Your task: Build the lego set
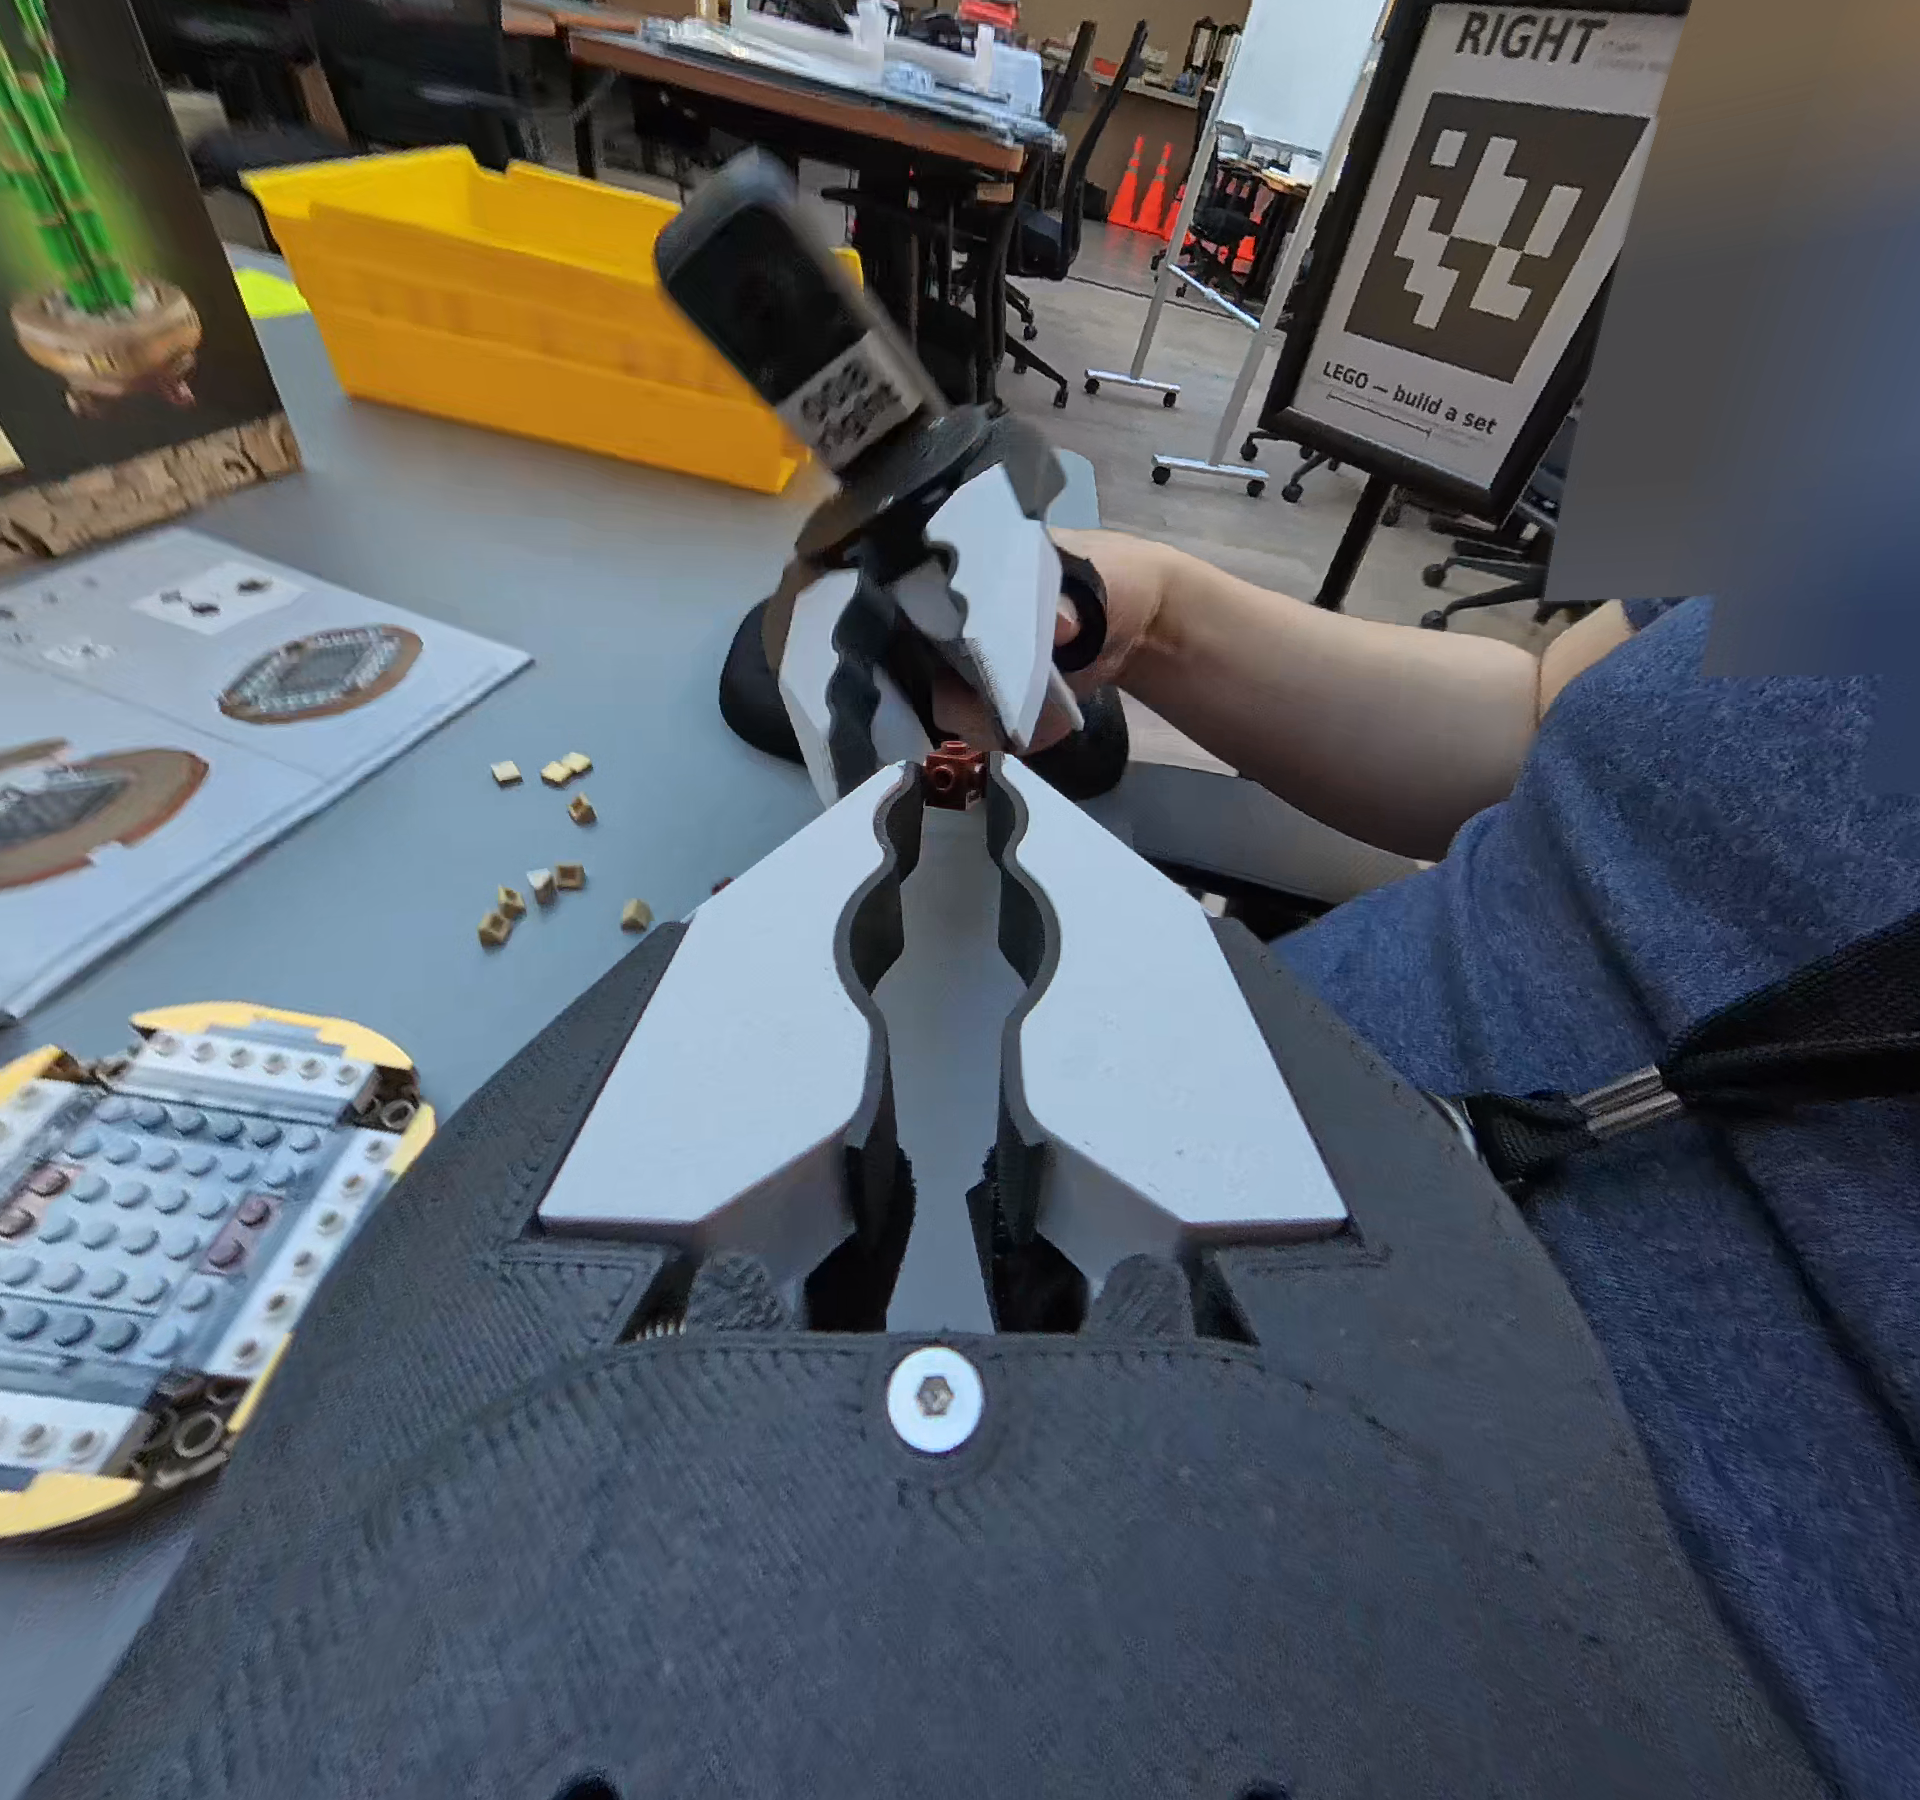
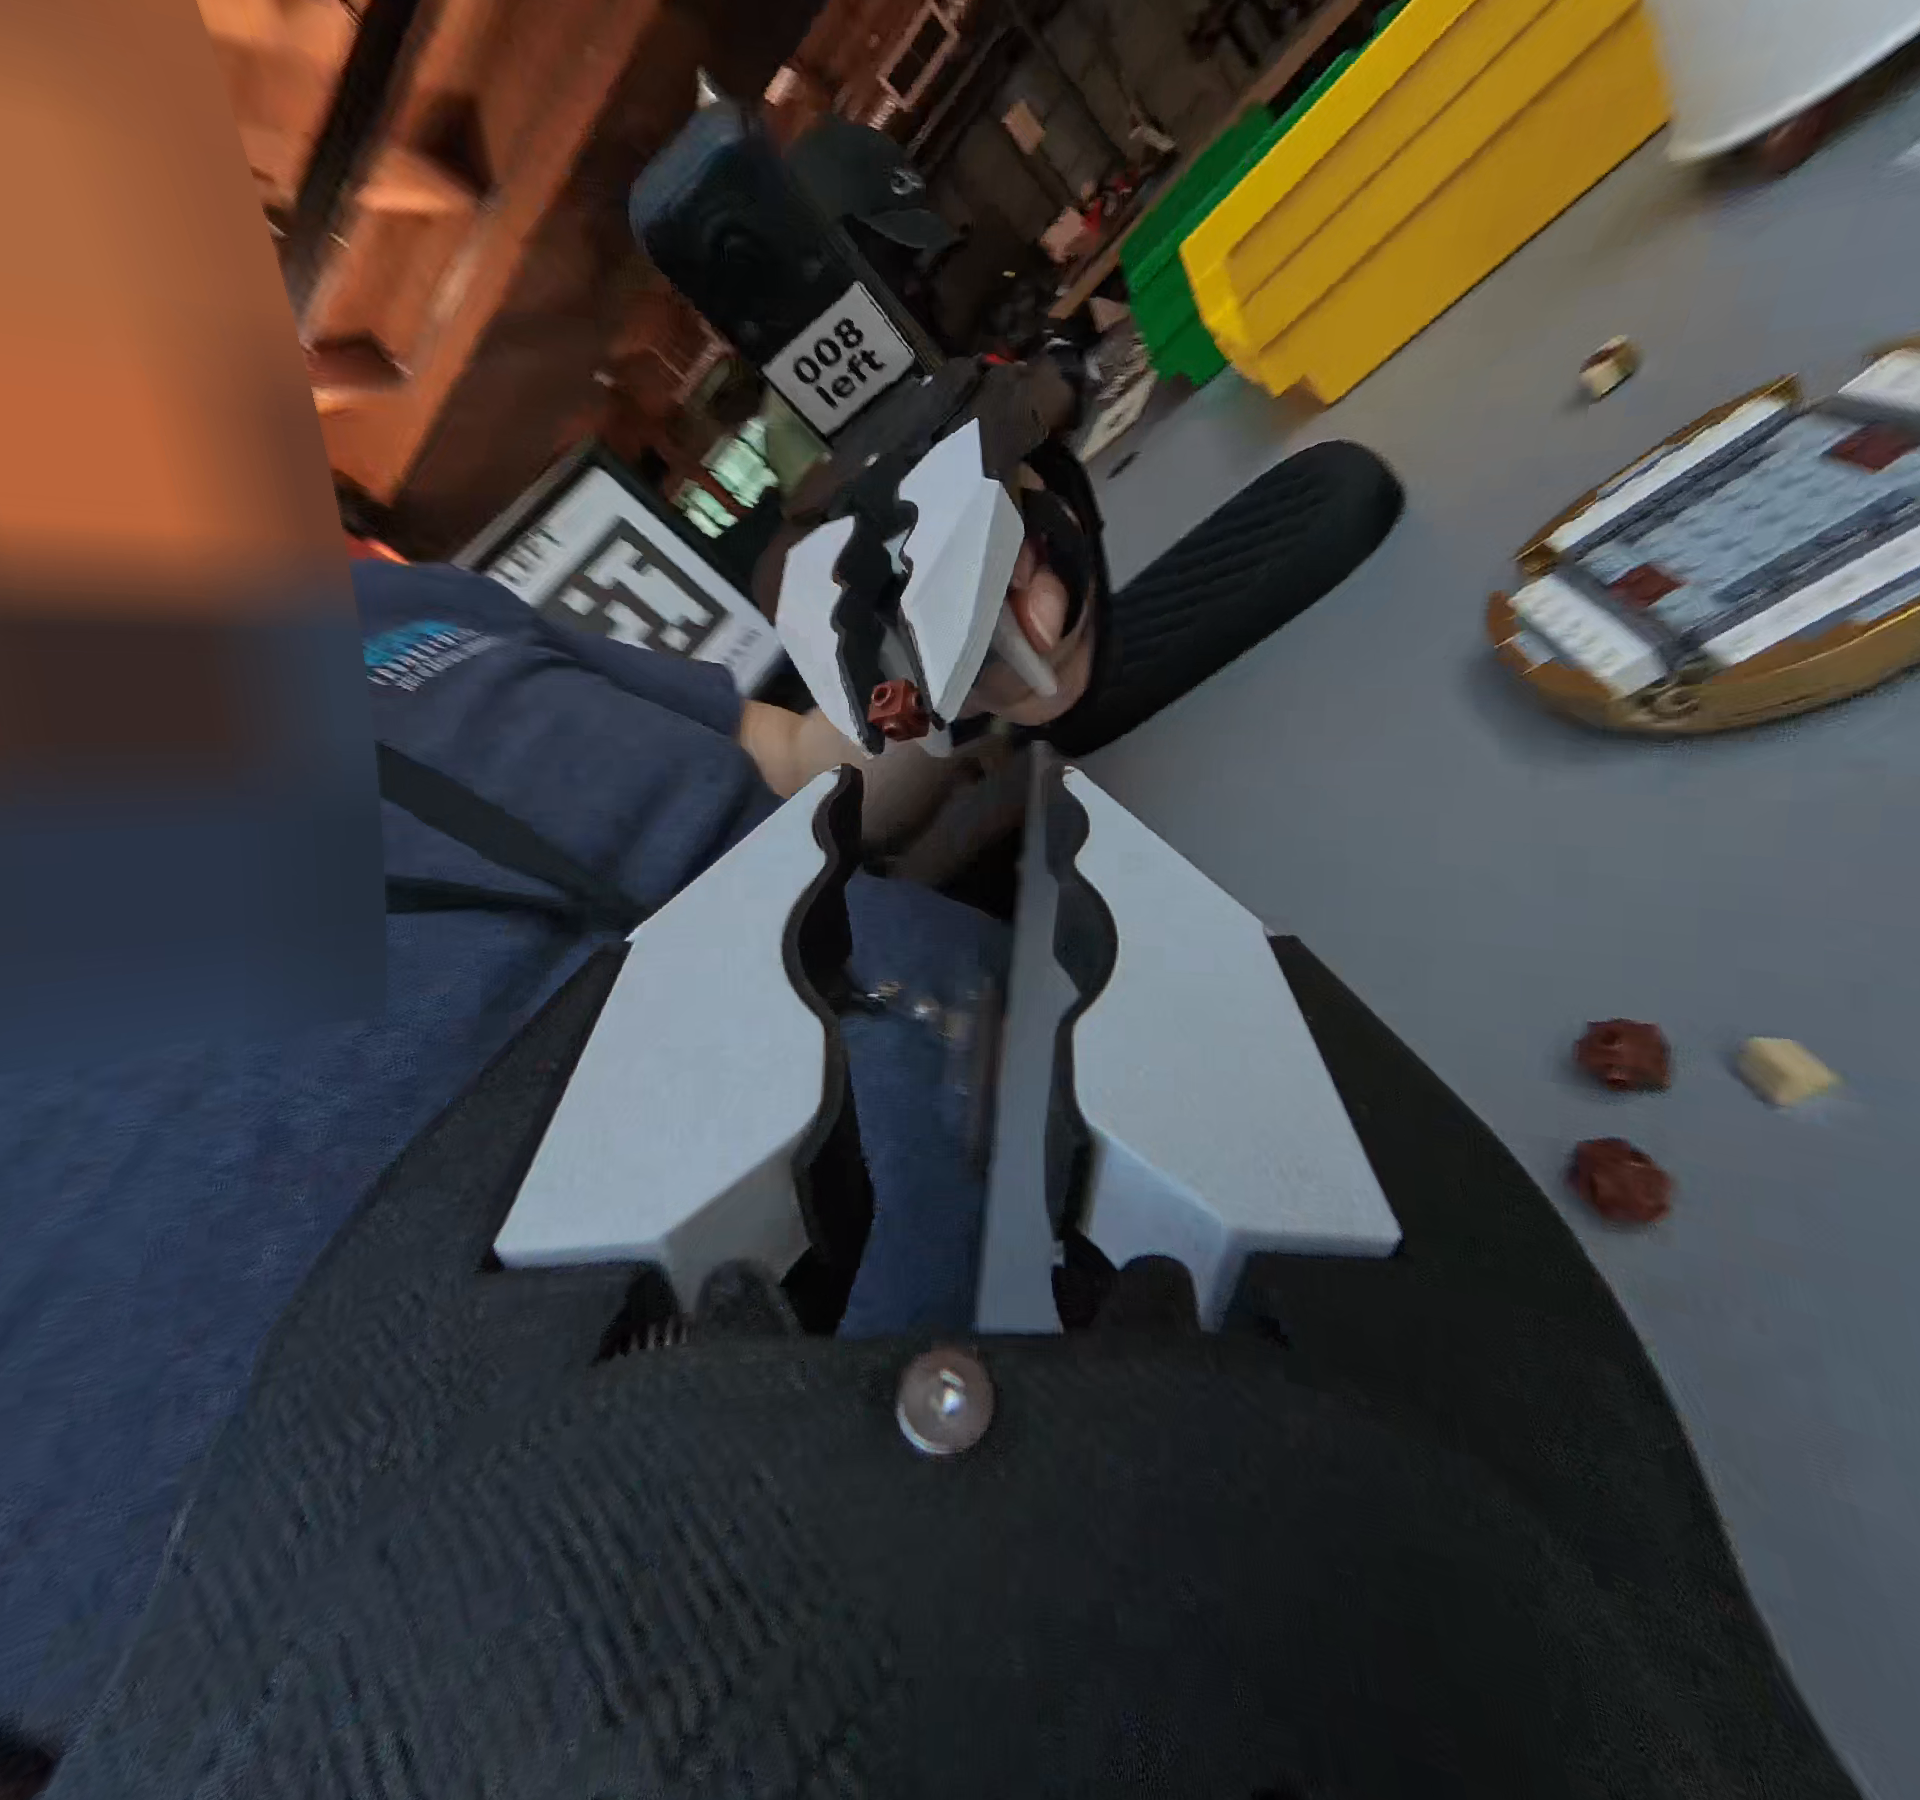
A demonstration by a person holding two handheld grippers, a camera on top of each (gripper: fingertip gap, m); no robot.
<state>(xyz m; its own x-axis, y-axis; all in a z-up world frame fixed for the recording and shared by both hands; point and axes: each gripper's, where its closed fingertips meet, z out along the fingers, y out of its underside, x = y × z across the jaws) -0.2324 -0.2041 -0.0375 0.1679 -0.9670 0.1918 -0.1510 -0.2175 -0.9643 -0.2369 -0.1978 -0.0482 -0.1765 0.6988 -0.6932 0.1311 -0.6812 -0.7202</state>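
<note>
A small reddish-brown studded brick (image 1: 953,776) is clamped by the left hand-held gripper (image 1: 953,771); the right hand-held gripper (image 2: 948,782), fingers apart, is held facing it above the grey surface (image 1: 447,545).

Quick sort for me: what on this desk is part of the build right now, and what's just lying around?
In the job:
- small brown brick pinched at the left tool's tips
- right tool, open and empty
- partly built base
- instruction booklet
- loose tan pieces
- two loose brown pieces

Just lying about:
- yellow bin
- set box
- marker sign
</note>
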